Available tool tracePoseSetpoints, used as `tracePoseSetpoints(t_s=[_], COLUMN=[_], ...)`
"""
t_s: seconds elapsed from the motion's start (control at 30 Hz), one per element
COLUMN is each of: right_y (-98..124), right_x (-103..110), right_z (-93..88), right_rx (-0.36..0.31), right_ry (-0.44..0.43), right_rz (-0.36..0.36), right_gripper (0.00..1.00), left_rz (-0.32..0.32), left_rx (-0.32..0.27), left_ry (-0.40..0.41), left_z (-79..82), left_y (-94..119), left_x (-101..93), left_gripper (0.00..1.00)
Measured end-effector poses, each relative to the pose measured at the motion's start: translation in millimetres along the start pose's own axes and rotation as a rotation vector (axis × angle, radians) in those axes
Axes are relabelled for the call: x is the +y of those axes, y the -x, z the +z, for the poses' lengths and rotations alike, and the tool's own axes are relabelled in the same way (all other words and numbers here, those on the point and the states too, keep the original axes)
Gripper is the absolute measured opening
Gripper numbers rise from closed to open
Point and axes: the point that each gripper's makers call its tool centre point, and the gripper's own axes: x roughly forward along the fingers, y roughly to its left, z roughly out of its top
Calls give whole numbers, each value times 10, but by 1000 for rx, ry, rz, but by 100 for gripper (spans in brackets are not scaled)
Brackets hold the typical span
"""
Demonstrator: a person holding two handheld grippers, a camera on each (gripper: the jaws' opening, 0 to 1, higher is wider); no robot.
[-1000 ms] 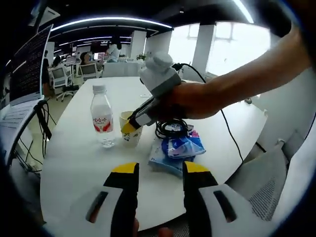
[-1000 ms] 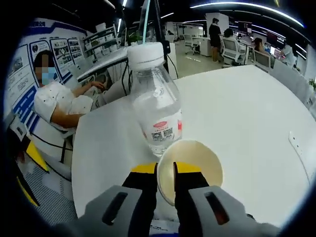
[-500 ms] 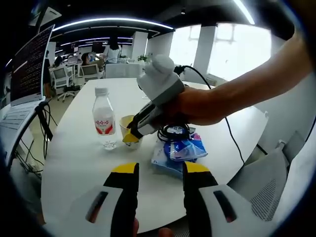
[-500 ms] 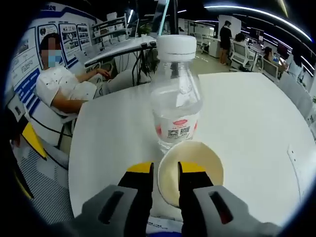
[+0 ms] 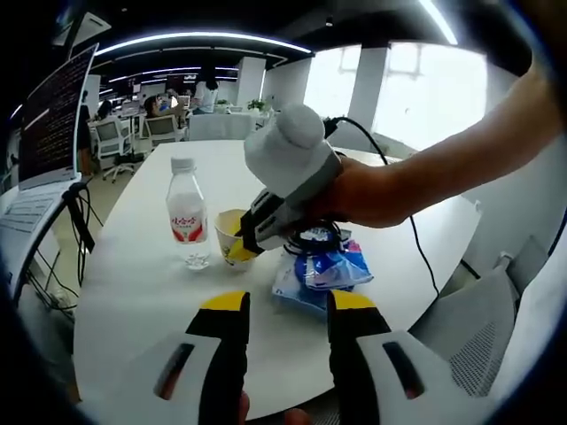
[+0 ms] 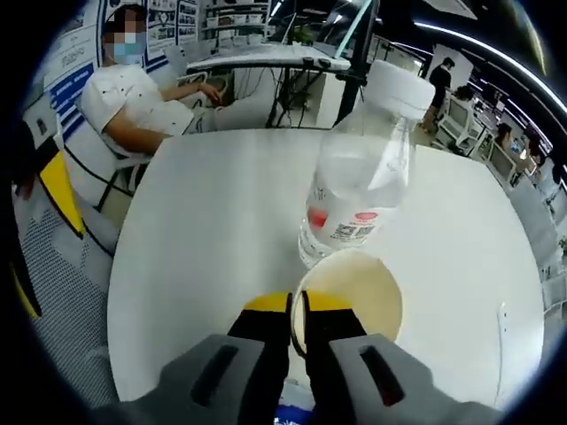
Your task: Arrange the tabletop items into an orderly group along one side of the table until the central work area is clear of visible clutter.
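Observation:
A cream paper cup (image 5: pixel 229 239) stands on the white table (image 5: pixel 133 292) beside a clear water bottle (image 5: pixel 188 212) with a red label. My right gripper (image 5: pixel 241 248), held by a hand, reaches down from the right and is shut on the cup's near rim. In the right gripper view the jaws (image 6: pixel 297 305) pinch the wall of the cup (image 6: pixel 359 288), and the bottle (image 6: pixel 354 190) rises just behind it, leaning in the picture. My left gripper (image 5: pixel 286 305) hovers open over the table's near edge with nothing between its fingers.
A blue and white packet (image 5: pixel 323 270) lies right of the cup with a black cable coil (image 5: pixel 310 235) behind it. A laptop (image 5: pixel 49 124) stands at the left. A grey chair (image 5: pixel 469 328) is at the right. A seated person (image 6: pixel 133 97) is beyond the table's edge.
The right jaws have drawn closer together on the cup's rim. The right gripper view has rolled and shifted, so the bottle now leans. The left gripper has held still.

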Motion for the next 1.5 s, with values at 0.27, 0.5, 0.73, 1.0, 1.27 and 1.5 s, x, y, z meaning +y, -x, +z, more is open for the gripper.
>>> tracePoseSetpoints(t_s=[0.27, 0.5, 0.73, 1.0, 1.27, 1.5], right_y=[4, 20, 86, 255, 518, 835], right_x=[-154, -212, -200, -167, -93, -21], right_z=[-9, -33, 15, 33, 94, 133], right_rx=[5, -5, -28, -45, -97, -171], right_ry=[-10, -37, -59, -51, -42, -82], right_rz=[-21, -20, -20, -30, -60, -104], right_gripper=[2, 6, 13, 20, 23, 24], left_rz=[11, 15, 10, 6, 4, 3], left_rx=[4, 4, 11, 16, 29, 41], left_ry=[9, 13, -1, -3, -1, 3], left_z=[-25, -11, 3, 1, -16, 10], left_y=[31, 44, 32, 32, 28, 13], left_x=[25, 33, 13, -21, -59, -124], left_gripper=[33, 33, 34, 33, 33, 33])
